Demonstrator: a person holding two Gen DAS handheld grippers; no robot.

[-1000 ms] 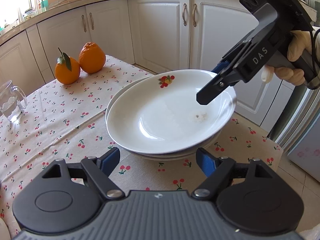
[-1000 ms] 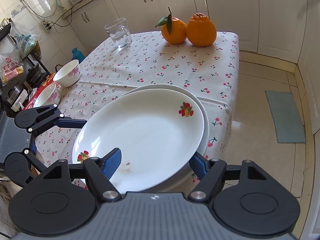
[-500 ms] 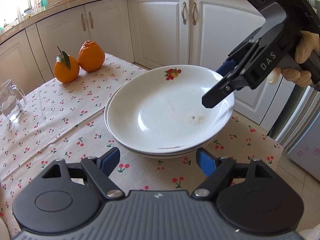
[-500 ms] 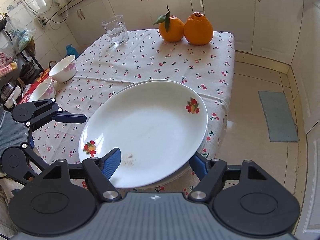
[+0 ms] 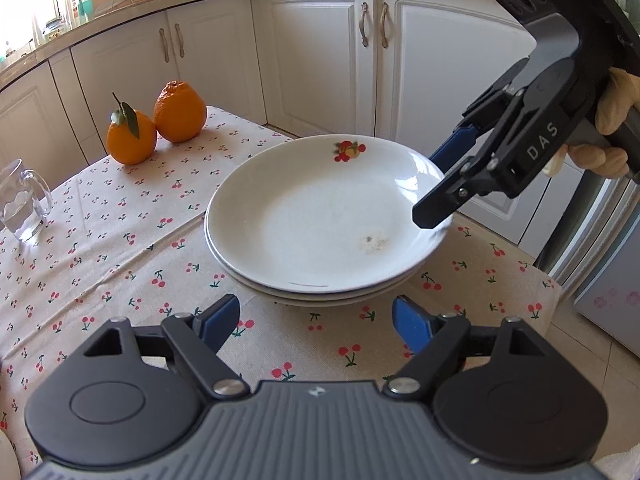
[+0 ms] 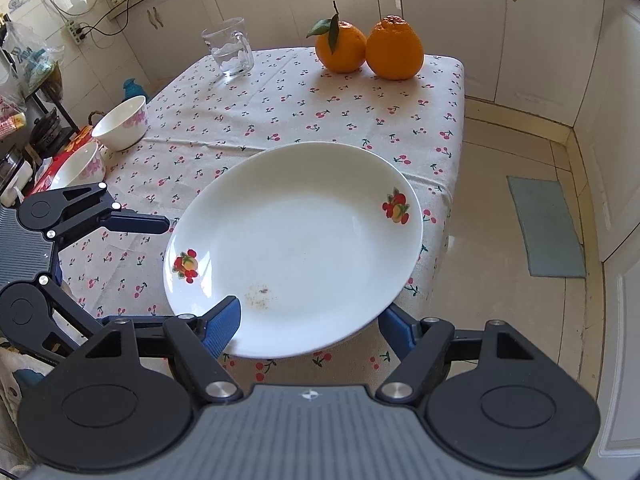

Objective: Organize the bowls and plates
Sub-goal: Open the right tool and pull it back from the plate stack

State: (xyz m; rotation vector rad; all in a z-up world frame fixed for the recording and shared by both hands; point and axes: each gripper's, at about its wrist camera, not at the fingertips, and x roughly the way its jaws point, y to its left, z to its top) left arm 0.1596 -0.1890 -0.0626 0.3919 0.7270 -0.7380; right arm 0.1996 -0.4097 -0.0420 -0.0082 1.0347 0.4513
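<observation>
Plates [image 5: 320, 220] sat stacked at the table's [image 5: 100, 260] corner as your right gripper [image 6: 308, 320] straddled the top rim, left gripper [image 5: 316, 320] empty and half-open; release gently.

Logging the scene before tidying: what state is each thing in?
Top plate: soiled, on the lower plates.
Right gripper: astride its rim, grip unclear.
Left gripper: open, empty.
Glass mug: upright, some water.
Two bowls: upright.
Oranges: whole.

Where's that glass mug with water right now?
The glass mug stands at the table's far end, left of the two oranges in the right wrist view, well beyond the stacked plates.
</observation>
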